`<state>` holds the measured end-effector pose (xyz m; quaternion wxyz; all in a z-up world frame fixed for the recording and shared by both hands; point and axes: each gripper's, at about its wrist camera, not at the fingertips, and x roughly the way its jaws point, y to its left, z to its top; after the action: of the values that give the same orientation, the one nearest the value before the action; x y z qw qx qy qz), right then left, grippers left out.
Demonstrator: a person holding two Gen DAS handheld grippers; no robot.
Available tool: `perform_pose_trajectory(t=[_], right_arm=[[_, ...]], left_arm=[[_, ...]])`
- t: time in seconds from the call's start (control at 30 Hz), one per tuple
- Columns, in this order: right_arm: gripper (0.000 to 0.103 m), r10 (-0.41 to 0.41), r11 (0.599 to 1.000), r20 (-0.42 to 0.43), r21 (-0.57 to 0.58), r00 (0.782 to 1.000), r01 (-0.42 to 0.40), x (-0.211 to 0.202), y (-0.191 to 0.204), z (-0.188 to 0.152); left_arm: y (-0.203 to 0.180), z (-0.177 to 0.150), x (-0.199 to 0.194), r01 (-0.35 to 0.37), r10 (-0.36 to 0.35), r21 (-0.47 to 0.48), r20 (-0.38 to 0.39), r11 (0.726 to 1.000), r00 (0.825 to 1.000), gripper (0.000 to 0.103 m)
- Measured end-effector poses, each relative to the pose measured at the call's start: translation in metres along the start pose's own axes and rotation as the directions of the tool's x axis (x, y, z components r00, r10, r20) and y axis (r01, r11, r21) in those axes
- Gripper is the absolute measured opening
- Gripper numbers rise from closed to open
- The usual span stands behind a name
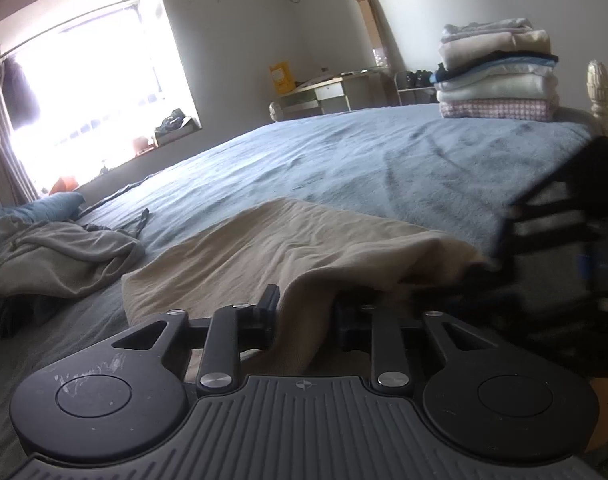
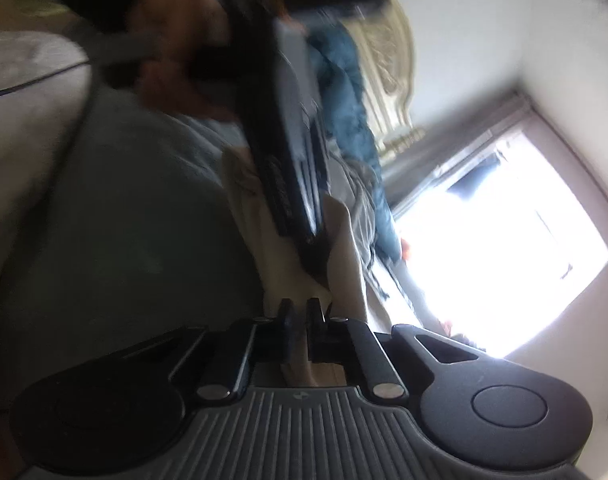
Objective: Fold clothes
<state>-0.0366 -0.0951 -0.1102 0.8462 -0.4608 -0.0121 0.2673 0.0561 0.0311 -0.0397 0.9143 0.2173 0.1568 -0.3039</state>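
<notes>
Closest to the left wrist camera is the left gripper (image 1: 304,312), and its 2 black fingers (image 1: 268,308) have the near edge of a beige garment (image 1: 287,240) bunched up between them, so it's pinching that cloth rather than sitting open. From the pinch the beige garment spreads away across the blue bed cover (image 1: 364,152), mostly flat with a few soft creases, and its near edge is lifted off the bed. Over on the right side of that view the right gripper (image 1: 484,270) shows up dark and blurry, right at the other near corner of the same garment.

From the right wrist camera everything is rolled sideways and smeared. Its fingers are pressed nearly together with a strip of the beige cloth (image 2: 299,360) running between them, so that one's clamped on the garment too. The left gripper's body (image 2: 287,168) crosses the middle of that view, with a person's hand (image 2: 171,68) holding it, all too blurry for details.

Other stuff on the bed: a crumpled grey garment (image 1: 59,252) lies to the left, apart from the beige one, and a tidy stack of folded clothes (image 1: 498,72) sits at the far right corner next to a pale bedpost (image 1: 600,88). A bright window (image 1: 87,88) fills the back left wall, with a desk (image 1: 332,92) against the far wall.
</notes>
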Motion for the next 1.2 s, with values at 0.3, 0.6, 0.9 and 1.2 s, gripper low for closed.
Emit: perform_pose_trajectory(t=[0.3,0.6,0.9,1.2], right_arm=[[0.0,-0.134,0.989,-0.044,-0.065,0.99,0.131,0.021,0.021,-0.006],[0.007,-0.088,0.986,0.014,-0.138,0.996,0.089,-0.017,0.022,-0.016],[0.032,0.095,0.985,0.066,0.138,0.993,-0.104,-0.031,-0.054,0.013],[0.031,0.333,0.907,0.123,0.23,0.935,-0.354,0.014,-0.109,0.021]], left_arm=[[-0.005,-0.01,-0.003,0.006,-0.005,0.02,-0.015,1.0,1.0,0.024],[-0.017,-0.023,-0.004,-0.049,0.048,0.092,0.005,0.995,0.999,0.026],[-0.022,-0.024,-0.005,-0.064,0.062,0.128,0.014,0.99,0.998,0.026],[-0.018,-0.024,-0.003,-0.061,0.06,0.131,0.01,0.99,0.998,0.03]])
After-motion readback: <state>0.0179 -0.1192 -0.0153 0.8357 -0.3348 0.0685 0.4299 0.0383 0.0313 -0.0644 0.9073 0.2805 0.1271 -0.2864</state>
